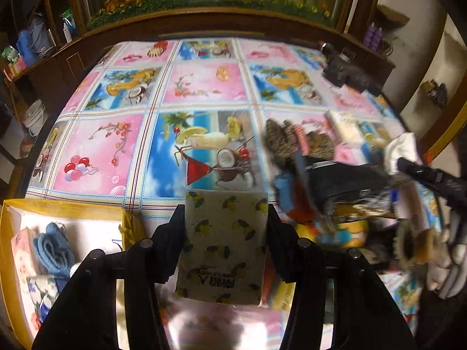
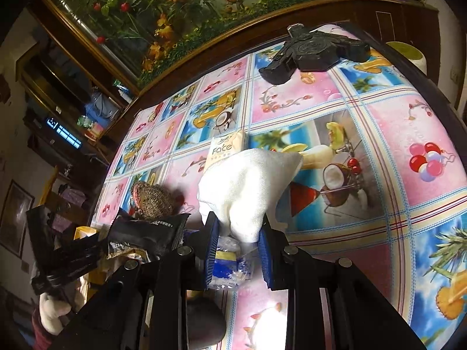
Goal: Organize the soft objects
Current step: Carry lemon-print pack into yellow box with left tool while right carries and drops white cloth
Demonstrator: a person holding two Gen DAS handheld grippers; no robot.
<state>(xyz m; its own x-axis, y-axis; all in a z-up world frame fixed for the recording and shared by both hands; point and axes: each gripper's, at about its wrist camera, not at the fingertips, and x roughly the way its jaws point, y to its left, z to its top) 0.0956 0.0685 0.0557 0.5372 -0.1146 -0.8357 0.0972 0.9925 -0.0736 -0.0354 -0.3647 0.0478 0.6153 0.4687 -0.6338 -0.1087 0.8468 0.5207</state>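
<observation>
One oilcloth (image 1: 116,145) of pink and blue drink pictures covers the table, with a framed garden mural (image 2: 181,8) behind. My left gripper (image 1: 226,250) pinches a lemon-print tissue pack (image 1: 224,245) near the yellow box (image 1: 8,233) (a blue rolled cloth (image 1: 54,250) lies inside). Only my right view shows my right gripper (image 2: 238,233) clamped on a white cloth (image 2: 248,186), before a "Face" tissue pack (image 2: 227,148).

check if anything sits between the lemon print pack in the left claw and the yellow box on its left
Nothing visible does. The lemon print pack sits between the left claw's fingers, and only bare tablecloth lies between it and the yellow box, whose near rim has to be cleared.
</observation>
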